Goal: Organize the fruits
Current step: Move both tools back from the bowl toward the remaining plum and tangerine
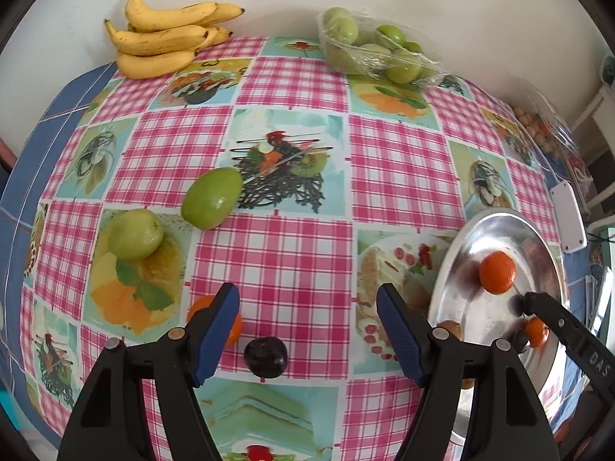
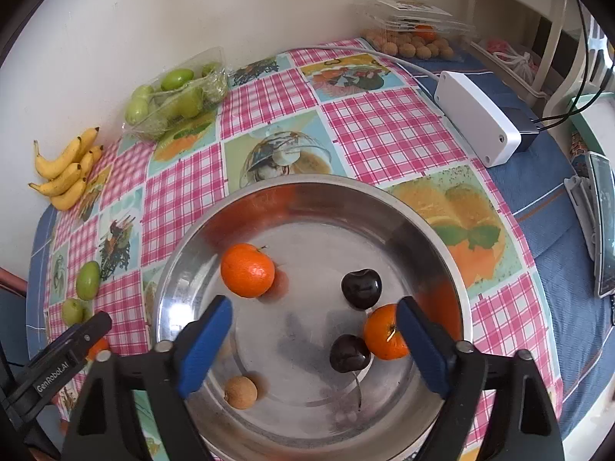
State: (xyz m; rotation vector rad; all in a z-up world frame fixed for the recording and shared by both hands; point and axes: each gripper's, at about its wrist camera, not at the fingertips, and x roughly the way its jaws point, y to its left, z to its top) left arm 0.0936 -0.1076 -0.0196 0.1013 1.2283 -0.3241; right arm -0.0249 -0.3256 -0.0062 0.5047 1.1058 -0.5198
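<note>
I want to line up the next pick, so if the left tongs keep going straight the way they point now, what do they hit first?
Probably the dark cherry lying on the checked tablecloth between the open left tongs. The small orange sits just behind the left finger. Depth is hard to judge here.

the metal bowl (image 2: 453,269) is gleaming smooth and shiny; a glossy dark cherry (image 2: 361,288) is lying inside it beside a matt, rough brown longan (image 2: 240,392). beyond the bowl, crinkly clear plastic wrap (image 2: 180,96) is glinting.
</note>
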